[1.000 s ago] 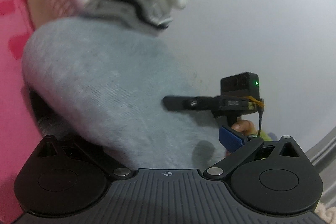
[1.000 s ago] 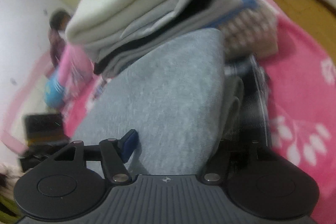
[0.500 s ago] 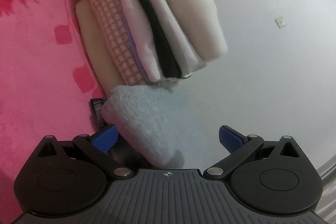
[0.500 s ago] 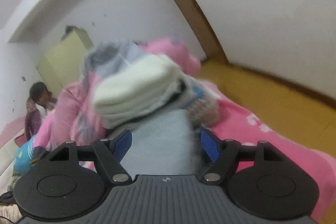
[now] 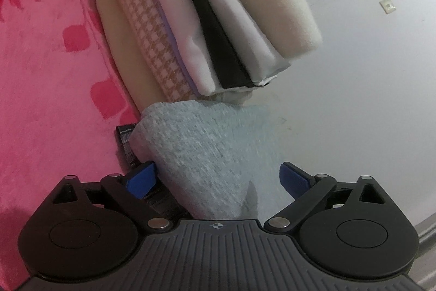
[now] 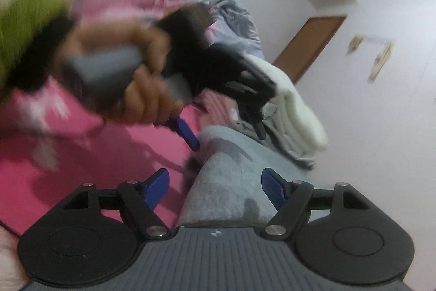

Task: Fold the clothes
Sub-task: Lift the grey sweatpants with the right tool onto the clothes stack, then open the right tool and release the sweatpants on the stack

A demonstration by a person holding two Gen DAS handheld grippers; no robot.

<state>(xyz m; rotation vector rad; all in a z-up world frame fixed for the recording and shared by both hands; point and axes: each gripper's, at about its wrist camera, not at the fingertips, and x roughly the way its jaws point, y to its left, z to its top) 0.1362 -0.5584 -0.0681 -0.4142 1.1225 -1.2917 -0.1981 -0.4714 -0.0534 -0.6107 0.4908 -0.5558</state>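
A folded light grey knit garment (image 5: 207,154) lies on the pink bed cover against a stack of folded clothes (image 5: 218,18): cream, white, black and houndstooth layers. My left gripper (image 5: 218,179) straddles the grey garment's near end with its jaws closing. The left blue pad (image 5: 141,179) is at the cloth's side and the right pad stands clear. From the other side, my right gripper (image 6: 215,188) is open around the same grey garment (image 6: 231,182). A hand (image 6: 141,94) holding the left gripper shows blurred above it.
The pink floral bed cover (image 5: 54,72) spreads to the left. A white wall (image 5: 368,72) stands right behind the stack. A dark strap or tag (image 5: 125,138) pokes out under the grey garment. Loose grey and pink clothes (image 6: 231,15) are heaped farther back, near a brown door frame (image 6: 308,45).
The left gripper has drawn back from the grey garment, so the stack now shows in full. The right gripper swung round to the garment's other side, and its pads stand wider apart.
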